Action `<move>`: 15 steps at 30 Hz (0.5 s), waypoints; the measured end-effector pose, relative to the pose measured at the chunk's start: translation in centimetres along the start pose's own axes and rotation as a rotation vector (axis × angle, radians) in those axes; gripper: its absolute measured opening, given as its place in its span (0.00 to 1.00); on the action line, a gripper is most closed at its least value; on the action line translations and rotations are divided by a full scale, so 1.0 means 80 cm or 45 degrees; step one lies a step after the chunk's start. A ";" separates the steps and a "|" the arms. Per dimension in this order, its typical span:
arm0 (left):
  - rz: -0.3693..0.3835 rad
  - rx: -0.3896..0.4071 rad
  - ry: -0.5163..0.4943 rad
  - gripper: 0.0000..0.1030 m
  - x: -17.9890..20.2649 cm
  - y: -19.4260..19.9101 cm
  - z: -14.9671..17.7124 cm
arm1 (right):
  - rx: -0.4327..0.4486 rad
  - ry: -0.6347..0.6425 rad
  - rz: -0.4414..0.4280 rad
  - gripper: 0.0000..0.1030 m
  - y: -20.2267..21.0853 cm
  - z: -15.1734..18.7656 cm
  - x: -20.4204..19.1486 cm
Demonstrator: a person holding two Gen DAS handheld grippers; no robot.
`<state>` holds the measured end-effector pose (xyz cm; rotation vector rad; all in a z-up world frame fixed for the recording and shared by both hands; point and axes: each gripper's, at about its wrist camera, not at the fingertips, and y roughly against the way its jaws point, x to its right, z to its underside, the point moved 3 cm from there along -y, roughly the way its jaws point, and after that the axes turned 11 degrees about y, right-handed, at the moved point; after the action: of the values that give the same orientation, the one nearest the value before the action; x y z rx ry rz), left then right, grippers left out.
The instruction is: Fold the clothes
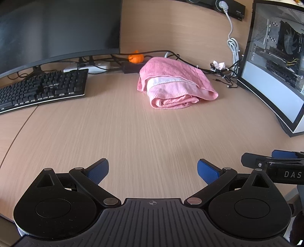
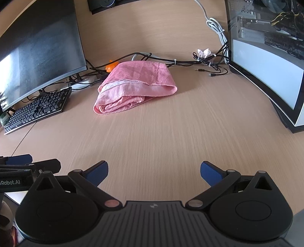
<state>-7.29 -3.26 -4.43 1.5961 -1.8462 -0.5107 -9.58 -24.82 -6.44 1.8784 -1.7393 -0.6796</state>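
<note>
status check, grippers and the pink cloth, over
Left gripper open, empty. Right gripper open, empty. Pink cloth lies folded mid-desk, untouched. Bare desk between; keyboard off left.

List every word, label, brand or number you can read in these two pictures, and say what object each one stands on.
"DAS", cut off by the picture edge: on the right gripper, seen from the left wrist view.
"Robot.AI", its start cut off: on the left gripper, seen from the right wrist view.
Keyboard key legends: too small to read.
Small white mark on the black wall socket strip: too blurred to read.
The pink garment shows no text.
</note>
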 end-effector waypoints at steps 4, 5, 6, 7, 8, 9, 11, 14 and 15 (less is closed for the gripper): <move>0.003 -0.002 -0.001 0.99 0.001 0.000 0.000 | 0.008 0.001 0.005 1.00 0.003 0.000 0.001; 0.004 -0.003 -0.003 0.99 0.001 0.000 0.000 | 0.010 -0.001 0.007 1.00 0.003 0.000 0.001; 0.004 -0.004 -0.006 0.99 0.002 0.000 0.001 | 0.011 -0.003 0.008 1.00 0.003 0.000 0.002; 0.003 -0.003 -0.007 0.99 0.002 0.001 0.001 | 0.012 -0.004 0.009 1.00 0.004 0.000 0.003; 0.002 -0.003 -0.007 0.99 0.003 0.001 0.001 | 0.013 -0.004 0.009 1.00 0.004 -0.001 0.003; 0.000 -0.004 -0.007 0.99 0.003 0.000 0.000 | 0.012 -0.004 0.009 1.00 0.004 -0.001 0.003; -0.003 -0.007 -0.002 0.99 0.002 -0.001 0.000 | 0.013 -0.003 0.010 1.00 0.003 -0.001 0.004; -0.003 -0.017 0.007 0.99 0.001 -0.003 -0.001 | 0.013 -0.009 0.015 1.00 0.003 -0.002 0.006; -0.003 -0.019 0.009 0.99 0.001 -0.003 -0.001 | 0.011 -0.011 0.016 1.00 0.002 -0.002 0.007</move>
<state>-7.06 -3.40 -4.56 1.5887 -1.8313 -0.5174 -9.57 -25.39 -6.27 1.8715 -1.7610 -0.6777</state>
